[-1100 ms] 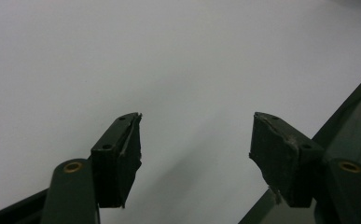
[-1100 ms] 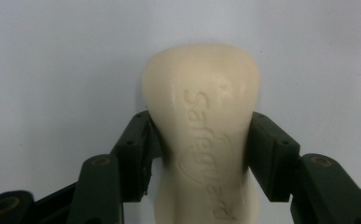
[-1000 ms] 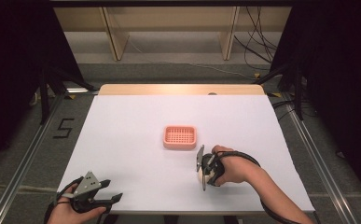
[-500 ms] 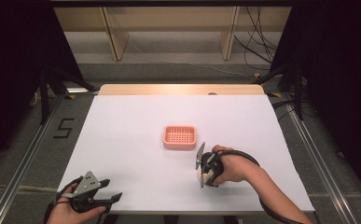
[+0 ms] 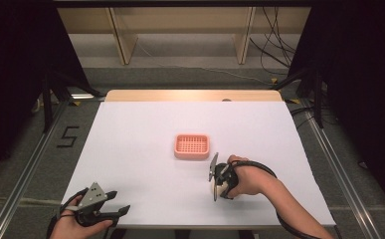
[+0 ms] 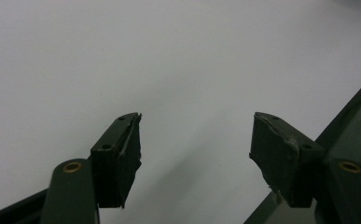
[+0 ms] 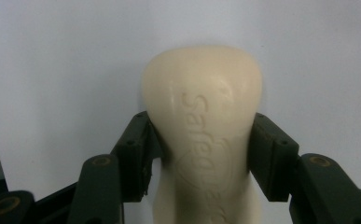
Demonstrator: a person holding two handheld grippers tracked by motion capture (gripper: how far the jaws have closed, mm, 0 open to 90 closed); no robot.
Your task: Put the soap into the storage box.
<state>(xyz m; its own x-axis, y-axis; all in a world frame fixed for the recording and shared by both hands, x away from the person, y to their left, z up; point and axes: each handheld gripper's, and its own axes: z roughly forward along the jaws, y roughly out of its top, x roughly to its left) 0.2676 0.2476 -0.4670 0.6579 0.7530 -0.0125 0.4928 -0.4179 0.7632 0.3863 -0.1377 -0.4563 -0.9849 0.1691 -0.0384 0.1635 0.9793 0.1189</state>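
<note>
The table [image 5: 145, 149], covered in white, carries a pink soap dish [image 5: 192, 146] at its centre; the dish sits in the same place as in the earlier frames.

The right hand-held gripper [image 5: 214, 177] lies at roughly 5 o'clock from the dish, near it but apart. Its position matches that of a second ago. In the right gripper view, a cream bar of soap [image 7: 205, 126] with embossed lettering stands between the two black jaws, and both pads press against its sides. The jaws have just been closing, with the soap between them; they now grip it. From above, the soap [image 5: 220, 186] shows as a pale patch under the person's right hand [image 5: 247, 178], low over the white surface; whether it rests on the surface cannot be told.

The left hand-held gripper [image 5: 111, 210] is at the near edge of the table, at about 7 o'clock from the dish and well apart from it, unchanged from the earlier frames. In the left gripper view, its jaws stand wide apart over bare white surface with nothing between them.
</note>
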